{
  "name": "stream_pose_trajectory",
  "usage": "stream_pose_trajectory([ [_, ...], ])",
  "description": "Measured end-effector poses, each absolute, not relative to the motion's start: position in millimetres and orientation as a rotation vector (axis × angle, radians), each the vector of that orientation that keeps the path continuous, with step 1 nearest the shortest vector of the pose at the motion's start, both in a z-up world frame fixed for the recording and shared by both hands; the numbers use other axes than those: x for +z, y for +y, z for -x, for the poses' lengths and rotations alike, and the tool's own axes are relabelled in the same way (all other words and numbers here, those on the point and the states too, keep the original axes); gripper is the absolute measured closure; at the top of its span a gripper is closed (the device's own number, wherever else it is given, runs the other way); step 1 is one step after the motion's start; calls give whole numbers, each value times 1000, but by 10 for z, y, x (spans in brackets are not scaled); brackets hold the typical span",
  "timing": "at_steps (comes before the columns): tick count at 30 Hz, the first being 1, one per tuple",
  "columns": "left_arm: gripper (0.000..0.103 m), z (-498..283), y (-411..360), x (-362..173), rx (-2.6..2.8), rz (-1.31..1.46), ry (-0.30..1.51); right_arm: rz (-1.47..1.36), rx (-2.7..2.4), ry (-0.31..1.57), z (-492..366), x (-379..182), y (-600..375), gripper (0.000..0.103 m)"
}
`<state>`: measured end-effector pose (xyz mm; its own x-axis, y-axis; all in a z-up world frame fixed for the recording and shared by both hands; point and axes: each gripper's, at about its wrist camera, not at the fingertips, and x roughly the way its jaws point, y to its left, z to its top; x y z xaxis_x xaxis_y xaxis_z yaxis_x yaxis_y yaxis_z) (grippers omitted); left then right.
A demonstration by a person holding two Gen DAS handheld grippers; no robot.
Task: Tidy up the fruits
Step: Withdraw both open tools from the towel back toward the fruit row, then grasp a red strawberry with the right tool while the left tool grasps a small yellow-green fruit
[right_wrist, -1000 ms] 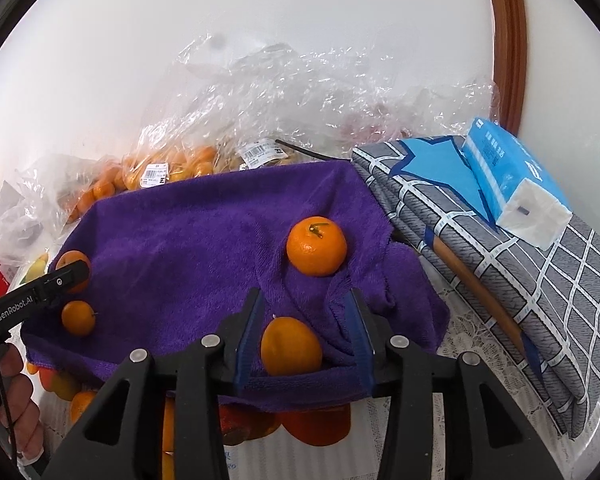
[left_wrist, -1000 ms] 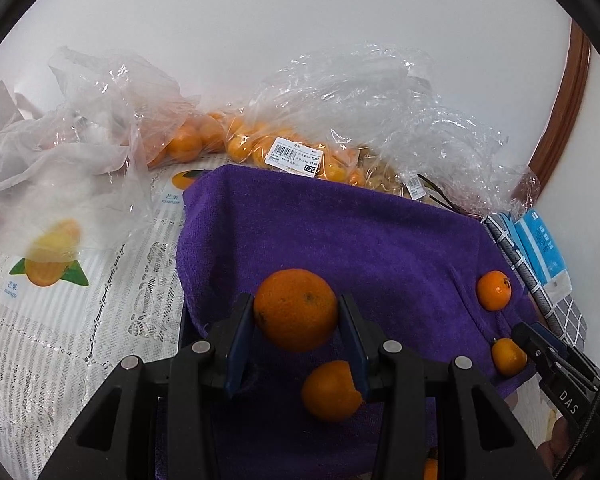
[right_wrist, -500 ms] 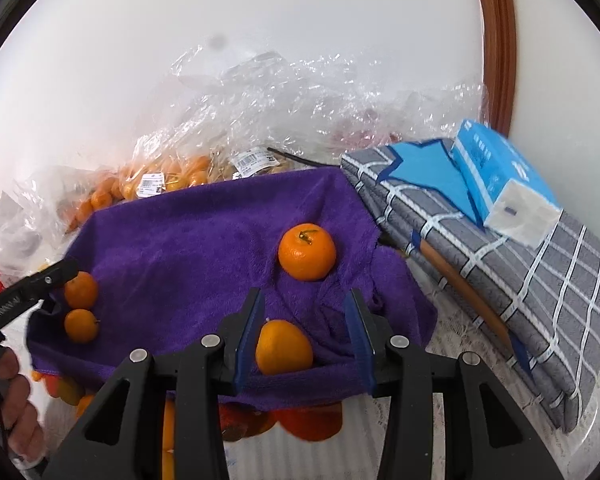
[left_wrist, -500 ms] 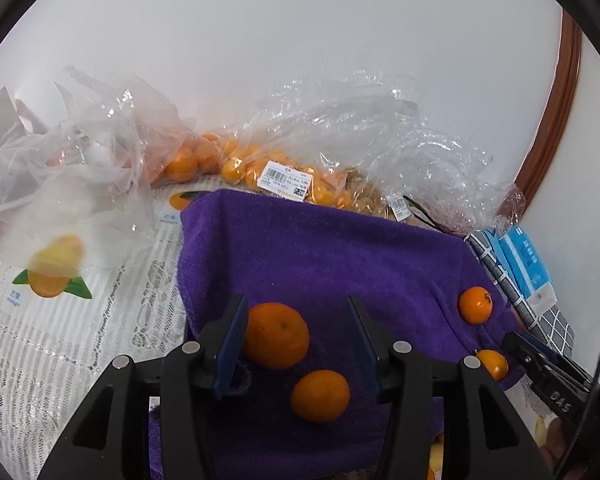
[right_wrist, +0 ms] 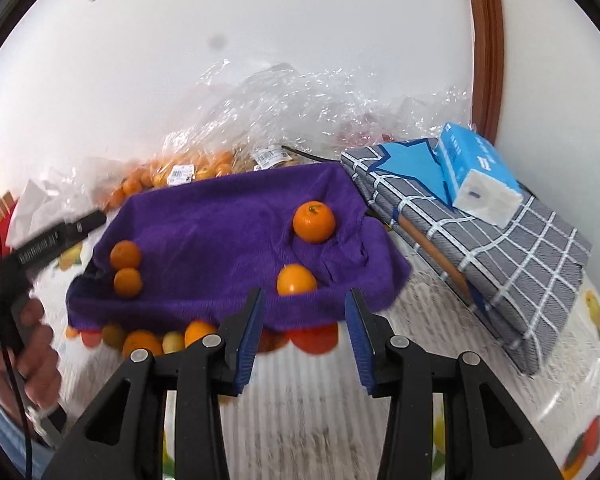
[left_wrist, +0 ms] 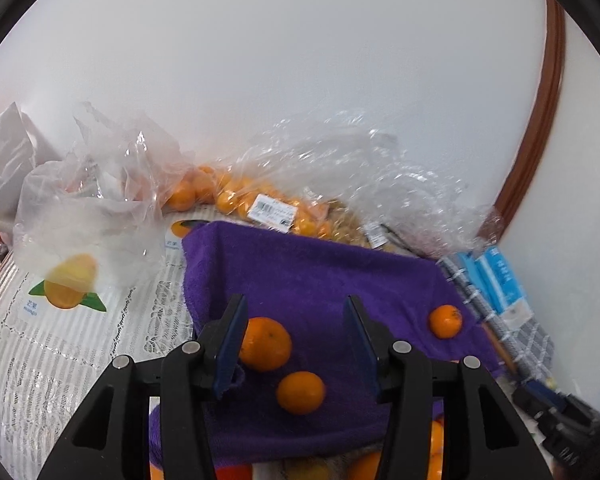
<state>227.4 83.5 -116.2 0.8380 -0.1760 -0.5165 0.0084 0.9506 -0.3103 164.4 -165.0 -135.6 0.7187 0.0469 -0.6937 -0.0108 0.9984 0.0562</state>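
A purple towel (left_wrist: 312, 276) lies over a heap of fruit; it also shows in the right wrist view (right_wrist: 220, 232). Several oranges rest on it: one (left_wrist: 265, 344) by my left gripper's left finger, one (left_wrist: 300, 392) just below it, one (left_wrist: 445, 321) at the right. My left gripper (left_wrist: 296, 344) is open, empty, over the towel's near left. My right gripper (right_wrist: 304, 330) is open, empty, off the towel's front edge. Its view shows an orange (right_wrist: 314, 221) at the back right, one (right_wrist: 296, 280) near the front edge, and two (right_wrist: 127, 268) at the left.
Clear plastic bags of small oranges (left_wrist: 268, 208) lie against the white wall behind the towel. A folded grey checked cloth (right_wrist: 500, 248) with a blue tissue pack (right_wrist: 478, 178) sits to the right. More fruit (right_wrist: 196, 336) shows under the towel's front edge. A lace tablecloth (left_wrist: 52, 352) covers the table.
My left gripper opened and let go of the orange, which now rests on the towel. My right gripper opened off its orange and drew back from the towel.
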Motion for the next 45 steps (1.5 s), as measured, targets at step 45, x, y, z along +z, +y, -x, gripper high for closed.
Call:
stream_pose_trajectory([
  [45, 54, -1671, 1088, -1617, -60, 289, 741, 61, 198, 905, -1963, -2006, -1364, 78],
])
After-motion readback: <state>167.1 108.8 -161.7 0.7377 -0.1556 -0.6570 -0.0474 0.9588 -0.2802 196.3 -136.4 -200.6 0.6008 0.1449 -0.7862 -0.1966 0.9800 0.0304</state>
